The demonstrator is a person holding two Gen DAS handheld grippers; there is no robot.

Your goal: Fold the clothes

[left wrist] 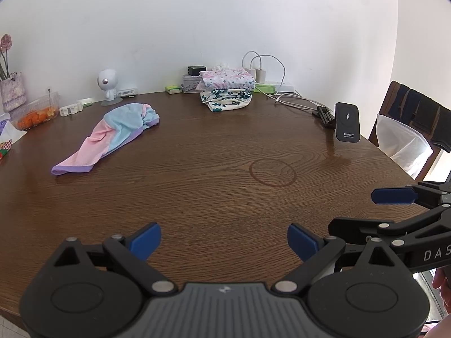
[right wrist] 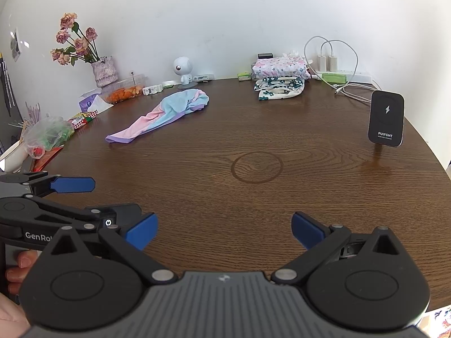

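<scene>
A crumpled pink, light-blue and purple garment (left wrist: 112,135) (right wrist: 166,112) lies unfolded on the far left of the brown wooden table (left wrist: 225,191) (right wrist: 310,186). A stack of folded floral clothes (left wrist: 225,90) (right wrist: 279,77) sits at the table's back edge by the wall. My left gripper (left wrist: 224,240) is open over the near table edge, holding nothing. My right gripper (right wrist: 225,232) is also open and empty, just to the right of the left one. Both are well short of the garment.
A black wireless charger stand (left wrist: 347,122) (right wrist: 386,118) is at the right, with white cables (right wrist: 355,88) and a power strip behind. A white figurine (right wrist: 183,71), a food container (right wrist: 124,91), a flower vase (right wrist: 104,70) and snack bags line the left. A chair (left wrist: 414,118) stands beyond the right edge.
</scene>
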